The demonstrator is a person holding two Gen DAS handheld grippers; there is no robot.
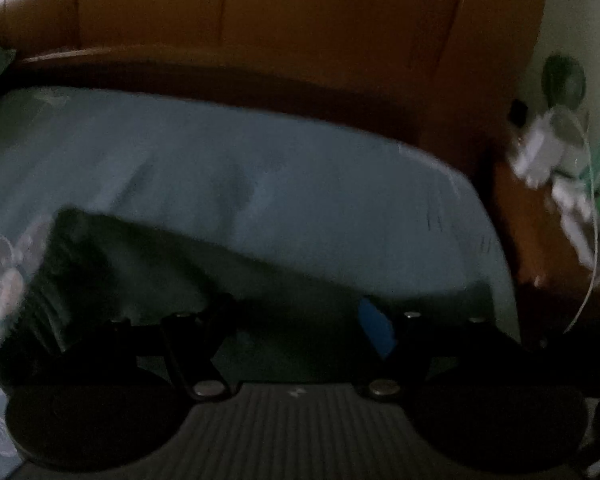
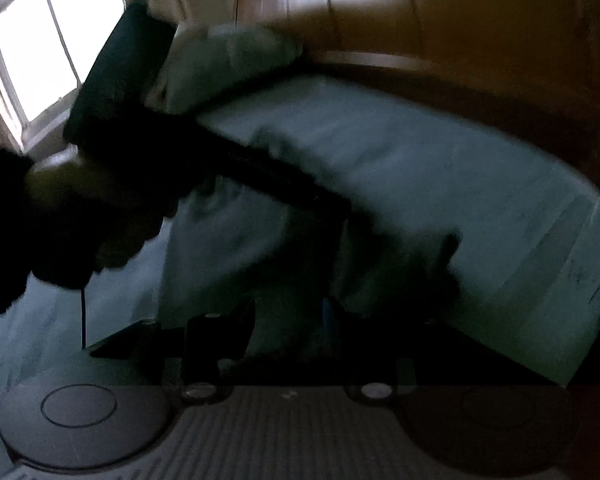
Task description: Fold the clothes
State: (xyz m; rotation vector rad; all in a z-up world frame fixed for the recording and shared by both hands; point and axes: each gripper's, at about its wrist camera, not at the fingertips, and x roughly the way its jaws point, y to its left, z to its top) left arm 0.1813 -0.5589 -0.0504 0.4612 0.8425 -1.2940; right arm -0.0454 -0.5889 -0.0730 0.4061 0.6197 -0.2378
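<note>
open bed (image 1: 300,184), headboard (image 1: 260,32) beyond

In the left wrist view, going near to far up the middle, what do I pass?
Dark garment → blue bedsheet → wooden headboard.

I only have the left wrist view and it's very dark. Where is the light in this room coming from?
Observer: From a bright white-framed window, seen in the right wrist view beyond the head of the bed.
Operator: Anything beside it?
Observer: A pale green pillow rests on the light blue bedsheet.
Operator: Has the right tool got cloth?
Observer: Too dark to tell; the dark crumpled garment lies right in front of it.
</note>
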